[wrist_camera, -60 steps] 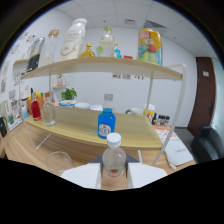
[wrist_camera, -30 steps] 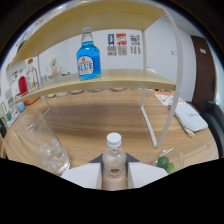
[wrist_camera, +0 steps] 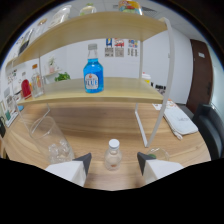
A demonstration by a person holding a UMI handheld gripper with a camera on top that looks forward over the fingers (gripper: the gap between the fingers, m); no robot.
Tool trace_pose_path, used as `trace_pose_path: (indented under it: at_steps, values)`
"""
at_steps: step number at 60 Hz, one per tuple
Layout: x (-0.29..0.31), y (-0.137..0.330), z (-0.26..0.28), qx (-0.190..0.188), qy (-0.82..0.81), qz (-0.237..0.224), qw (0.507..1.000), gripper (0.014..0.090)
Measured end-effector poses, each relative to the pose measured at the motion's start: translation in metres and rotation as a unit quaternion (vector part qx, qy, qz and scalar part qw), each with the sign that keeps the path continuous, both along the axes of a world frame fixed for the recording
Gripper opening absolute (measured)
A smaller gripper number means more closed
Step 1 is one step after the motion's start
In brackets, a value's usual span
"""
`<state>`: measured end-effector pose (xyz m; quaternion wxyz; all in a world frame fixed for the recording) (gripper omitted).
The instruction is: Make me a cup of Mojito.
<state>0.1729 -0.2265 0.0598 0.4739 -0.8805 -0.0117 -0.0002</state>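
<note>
Office-type room w/ white walls, a dark door (wrist_camera: 201, 60) at about 2 o'clock and papers pinned on the back wall (wrist_camera: 121, 47). Wooden table (wrist_camera: 105, 122) runs across my view, w/ a light wood shelf unit (wrist_camera: 95, 92) on white legs standing on it.

From my cam, the gripper (wrist_camera: 113, 163) sits low at 6 o'clock, fingers spread apart. A small clear bottle (wrist_camera: 113, 156) w/ a white cap stands upright on the table between them, visible gap on each side, so I'm not clamping it. Body looks see-thru, label or contents too small to tell.

Blue bottle (wrist_camera: 93, 69) is at 12 o'clock, well beyond the fingers, upright on the lower shelf board. Bright blue liquid, clear neck, pale cap, white label w/ blue print; I can't read the wording.

Clear glass (wrist_camera: 51, 139) at approx 9 o'clock, just beside the left finger, on the table, w/ what looks like ice in the bottom. Red-capped items (wrist_camera: 26, 88) and a green plant (wrist_camera: 62, 77) sit at the far left end of the shelf, approx 10 o'clock. A white pad-like thing (wrist_camera: 179, 121) lies on the table at 3 o'clock. More bottles on the top shelf (wrist_camera: 129, 6), mostly cut off.
</note>
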Motion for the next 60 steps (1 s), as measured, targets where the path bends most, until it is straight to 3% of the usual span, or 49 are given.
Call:
trace_pose_path:
  at_steps: [12,19,36,45,60]
  values:
    - [-0.024,-0.033,0.085,0.053,0.012,-0.032,0.998,0.0853]
    - [-0.054,-0.058,0.110,0.065,0.002,-0.031,0.997,0.0853]
    - [-0.134,-0.099,0.081,0.032,0.021,-0.004,0.999,0.0861]
    - [-0.171,-0.088,0.121,0.058,0.021,0.010,0.998,0.0857]
    - [-0.249,-0.041,0.252,0.139,0.028,0.026,0.990,0.0853]
